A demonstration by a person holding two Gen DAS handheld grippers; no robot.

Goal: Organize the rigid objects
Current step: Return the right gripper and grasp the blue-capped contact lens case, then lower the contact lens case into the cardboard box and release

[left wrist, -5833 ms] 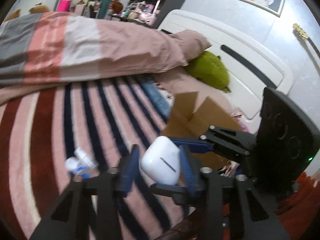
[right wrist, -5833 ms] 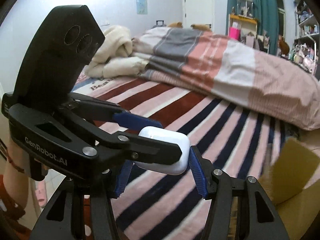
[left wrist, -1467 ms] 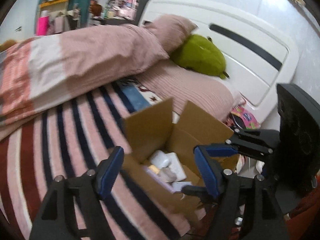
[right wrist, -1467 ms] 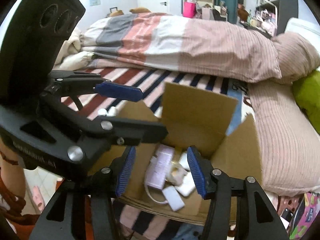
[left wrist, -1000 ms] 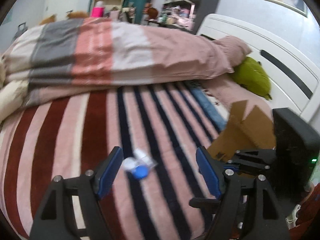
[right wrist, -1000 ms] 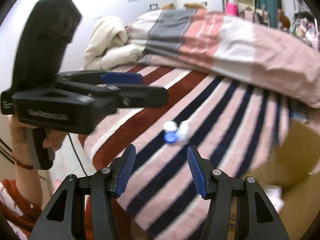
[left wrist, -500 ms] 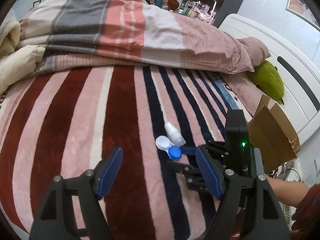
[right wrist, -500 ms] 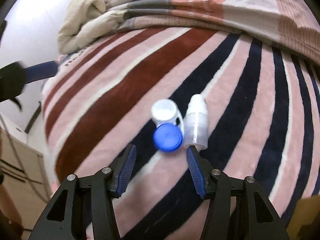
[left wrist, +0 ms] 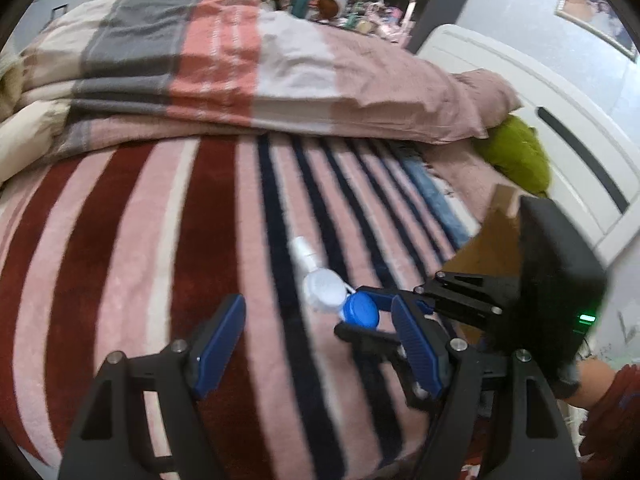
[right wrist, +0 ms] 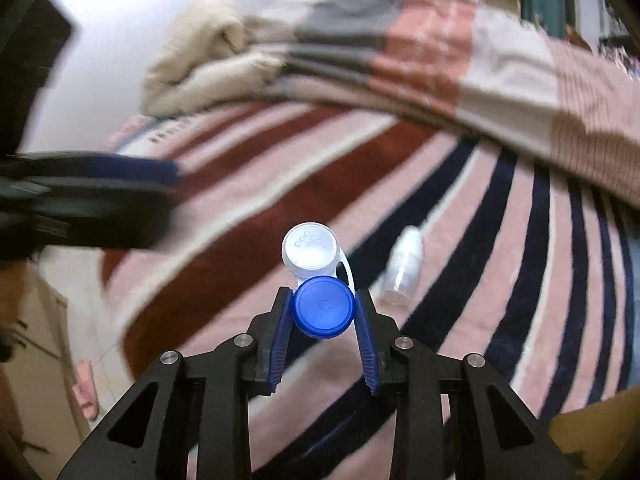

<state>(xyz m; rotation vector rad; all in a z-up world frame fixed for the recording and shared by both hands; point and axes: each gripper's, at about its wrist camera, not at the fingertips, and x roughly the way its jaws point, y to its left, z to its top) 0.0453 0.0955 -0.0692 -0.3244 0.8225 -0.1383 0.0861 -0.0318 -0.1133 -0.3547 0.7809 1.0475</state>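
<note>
Fuzzy striped blanket [right wrist: 460, 216]; round-capped lens case [right wrist: 318, 280] between ribbed right hand-held gripper [right wrist: 324, 332] pads.

Both my feeds show soft, even indoor light with a cool cast and no hard shadows. In the right wrist view the wall [right wrist: 120, 20] at upper left is blown out white, and the left gripper [right wrist: 92, 196] at the left edge smears with motion blur. Fisheye curvature bends the striped blanket [left wrist: 120, 240], and black vignette rings every corner.
</note>
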